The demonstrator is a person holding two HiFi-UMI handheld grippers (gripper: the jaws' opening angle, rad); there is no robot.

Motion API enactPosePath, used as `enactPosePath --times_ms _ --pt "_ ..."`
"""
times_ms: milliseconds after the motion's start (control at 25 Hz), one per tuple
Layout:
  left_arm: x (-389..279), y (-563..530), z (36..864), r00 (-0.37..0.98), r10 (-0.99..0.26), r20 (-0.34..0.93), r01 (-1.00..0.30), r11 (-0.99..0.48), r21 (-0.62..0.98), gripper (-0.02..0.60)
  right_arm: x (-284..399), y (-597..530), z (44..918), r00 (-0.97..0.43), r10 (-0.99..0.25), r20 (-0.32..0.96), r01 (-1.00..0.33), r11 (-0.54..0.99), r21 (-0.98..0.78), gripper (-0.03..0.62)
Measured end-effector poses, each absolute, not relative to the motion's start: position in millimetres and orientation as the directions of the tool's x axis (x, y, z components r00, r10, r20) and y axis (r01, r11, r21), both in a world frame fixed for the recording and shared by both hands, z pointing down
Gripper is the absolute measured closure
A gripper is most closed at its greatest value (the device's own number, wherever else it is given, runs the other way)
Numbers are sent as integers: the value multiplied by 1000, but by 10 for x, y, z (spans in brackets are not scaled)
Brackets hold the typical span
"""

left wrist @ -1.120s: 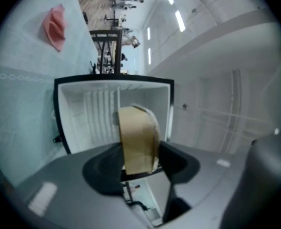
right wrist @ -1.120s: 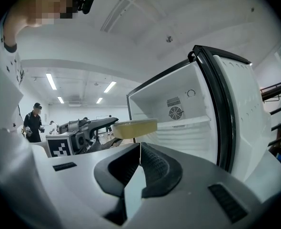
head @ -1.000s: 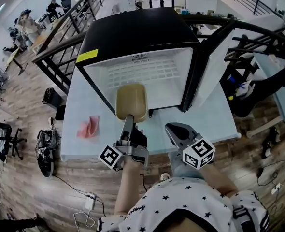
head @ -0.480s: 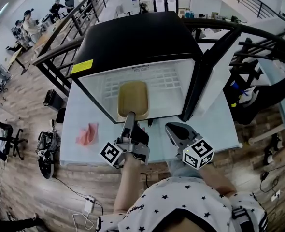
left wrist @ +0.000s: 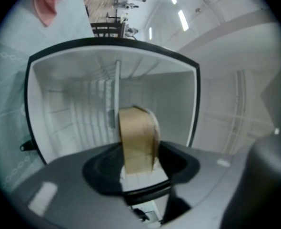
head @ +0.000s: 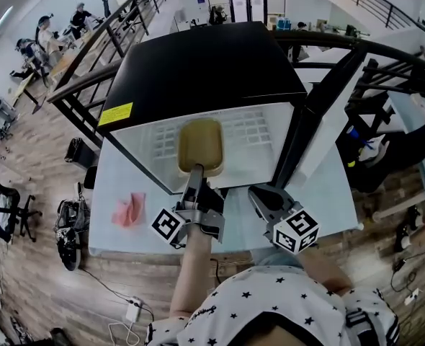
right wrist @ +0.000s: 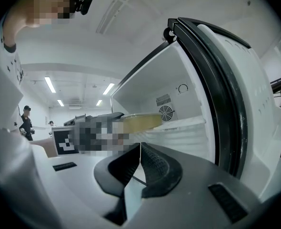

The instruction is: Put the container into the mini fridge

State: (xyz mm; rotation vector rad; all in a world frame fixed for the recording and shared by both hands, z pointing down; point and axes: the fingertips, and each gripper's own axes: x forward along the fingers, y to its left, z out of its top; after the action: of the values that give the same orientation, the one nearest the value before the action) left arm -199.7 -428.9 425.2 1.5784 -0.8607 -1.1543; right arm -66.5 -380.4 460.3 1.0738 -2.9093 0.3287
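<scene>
The black mini fridge [head: 205,63] stands on the table with its door [head: 320,114] swung open to the right. My left gripper [head: 197,173] is shut on the near end of a flat tan container [head: 200,145] and holds it inside the white fridge cavity, over the wire shelf [head: 248,125]. In the left gripper view the container [left wrist: 138,137] stands on edge between the jaws of the left gripper [left wrist: 141,168], with the fridge interior [left wrist: 74,113] behind. My right gripper [head: 264,197] hangs in front of the fridge, shut and empty [right wrist: 138,162]; it sees the container [right wrist: 141,122] above the shelf.
A crumpled pink cloth [head: 130,209] lies on the pale table [head: 320,193] left of my left gripper. The open door [right wrist: 226,80] stands close on the right. Black railings [head: 90,56] and people at desks are beyond the table.
My left gripper has pushed the container forward, deeper into the fridge cavity. The right gripper has stayed in about the same place, shut.
</scene>
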Motion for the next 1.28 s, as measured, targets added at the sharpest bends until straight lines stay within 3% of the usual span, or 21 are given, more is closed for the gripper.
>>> enactPosePath --times_ms 1280 --pt "-1976 -4864 4306 261 -936 -234 -24 -249 968 351 -613 -4069 4676 -772 -626 106 -633 748 -198 574"
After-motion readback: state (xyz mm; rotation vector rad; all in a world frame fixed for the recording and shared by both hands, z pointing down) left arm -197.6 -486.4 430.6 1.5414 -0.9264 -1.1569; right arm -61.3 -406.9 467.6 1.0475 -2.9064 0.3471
